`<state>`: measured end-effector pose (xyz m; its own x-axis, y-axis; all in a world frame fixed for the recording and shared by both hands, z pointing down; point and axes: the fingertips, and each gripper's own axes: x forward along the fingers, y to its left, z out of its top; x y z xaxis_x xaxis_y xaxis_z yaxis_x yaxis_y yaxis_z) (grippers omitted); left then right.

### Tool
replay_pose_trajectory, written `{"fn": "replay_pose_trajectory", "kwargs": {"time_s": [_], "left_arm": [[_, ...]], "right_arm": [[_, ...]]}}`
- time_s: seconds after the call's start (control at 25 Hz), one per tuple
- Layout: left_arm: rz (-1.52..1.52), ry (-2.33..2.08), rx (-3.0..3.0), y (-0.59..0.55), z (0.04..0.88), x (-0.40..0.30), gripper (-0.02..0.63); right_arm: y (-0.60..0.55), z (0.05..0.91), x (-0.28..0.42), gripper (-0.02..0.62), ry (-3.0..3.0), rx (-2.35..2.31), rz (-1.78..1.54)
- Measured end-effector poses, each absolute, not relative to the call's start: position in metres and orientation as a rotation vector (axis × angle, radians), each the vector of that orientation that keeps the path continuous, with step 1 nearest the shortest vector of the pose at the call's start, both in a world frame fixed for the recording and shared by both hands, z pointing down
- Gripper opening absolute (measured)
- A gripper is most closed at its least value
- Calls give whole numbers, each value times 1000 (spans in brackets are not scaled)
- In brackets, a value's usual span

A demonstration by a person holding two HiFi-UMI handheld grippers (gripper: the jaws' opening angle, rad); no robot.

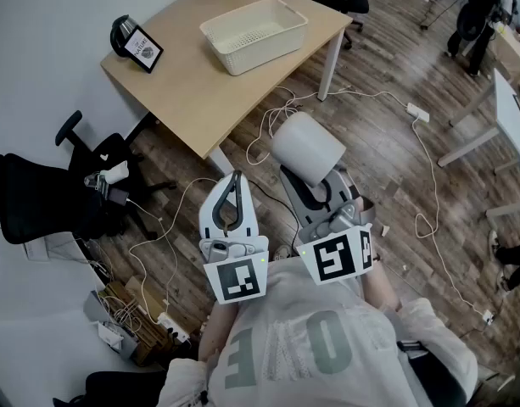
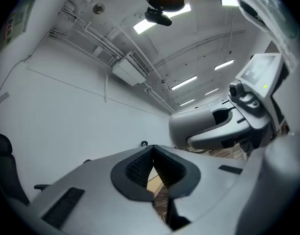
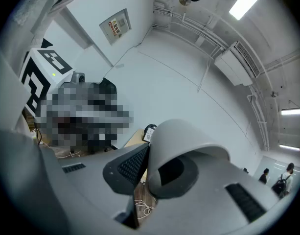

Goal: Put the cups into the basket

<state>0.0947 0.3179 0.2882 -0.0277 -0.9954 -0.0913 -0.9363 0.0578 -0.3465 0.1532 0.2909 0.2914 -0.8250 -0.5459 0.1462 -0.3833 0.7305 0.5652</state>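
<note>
- The left tool (image 1: 235, 181) (image 2: 152, 153), close to the body, is presented with its jaws pressed together; nothing is held between them.
- The right tool (image 1: 315, 181) (image 3: 146, 163) is clamped on the wall of a pale grey, smooth-sided cup (image 1: 306, 148) (image 3: 184, 141). One pad is seated inside the mouth, the other against the outer wall.
- The cup is held tilted in the air above the dark wooden floor (image 1: 395, 168), well apart from the tabletop.
- Further off, a cream perforated plastic basket (image 1: 260, 49) is set on the light wooden tabletop (image 1: 192, 91); no cup is seen inside it.
- The carrying step is judged to be in hand. The next move calls for the cup to be brought forward over the basket rim, lowered, and released.
</note>
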Motion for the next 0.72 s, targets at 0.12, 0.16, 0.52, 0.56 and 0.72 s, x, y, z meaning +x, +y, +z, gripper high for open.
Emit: {"fn": "replay_pose_trajectory", "kwargs": {"time_s": [0.12,0.16,0.52,0.56,0.72], "left_arm": [[-280,2023,-1950,318,289,93,8],[-273,2026,-1951,319,289,92,8],[-101,2161,-1999,329,305,67,8],[-89,2163,-2003,329,306,65,8],[-48,2148,-2016,328,303,57,8]], "right_arm": [[292,291,151,32,-2623,725,-766],[292,291,150,32,-2620,723,-767],[301,302,146,34,-2587,752,-713],[302,302,145,34,-2589,753,-705],[304,299,143,34,-2568,797,-714]]}}
